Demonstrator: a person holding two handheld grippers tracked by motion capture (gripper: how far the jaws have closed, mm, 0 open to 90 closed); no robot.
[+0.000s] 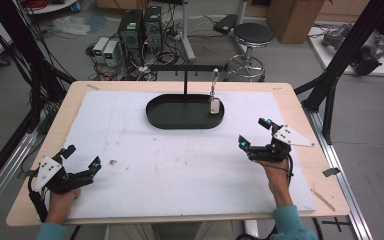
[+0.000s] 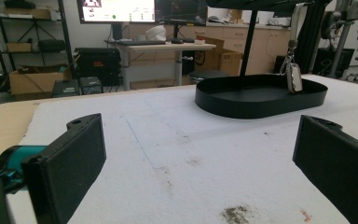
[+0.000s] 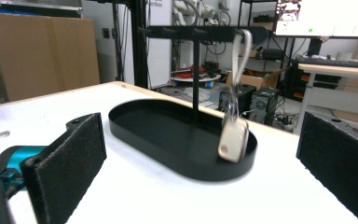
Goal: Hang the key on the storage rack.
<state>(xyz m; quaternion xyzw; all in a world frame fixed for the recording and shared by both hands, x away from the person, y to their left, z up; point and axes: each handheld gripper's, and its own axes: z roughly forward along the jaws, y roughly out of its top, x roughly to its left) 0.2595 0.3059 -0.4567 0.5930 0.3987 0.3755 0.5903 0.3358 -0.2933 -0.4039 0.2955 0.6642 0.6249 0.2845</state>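
Both tongs, left (image 1: 81,159) and right (image 1: 253,133), gape empty above the table (image 1: 130,150). At twelve o'clock, a key fob (image 1: 213,105) hangs over the black tray (image 1: 180,119).

the high view looks forward and down from above the person's side, taking in the whole table (image 1: 290,100). the left gripper view sits low near the mat (image 2: 168,140), facing the tray (image 2: 261,100) well off. the right gripper view, also low, faces the same tray (image 3: 168,135) from nearer. all three share it.
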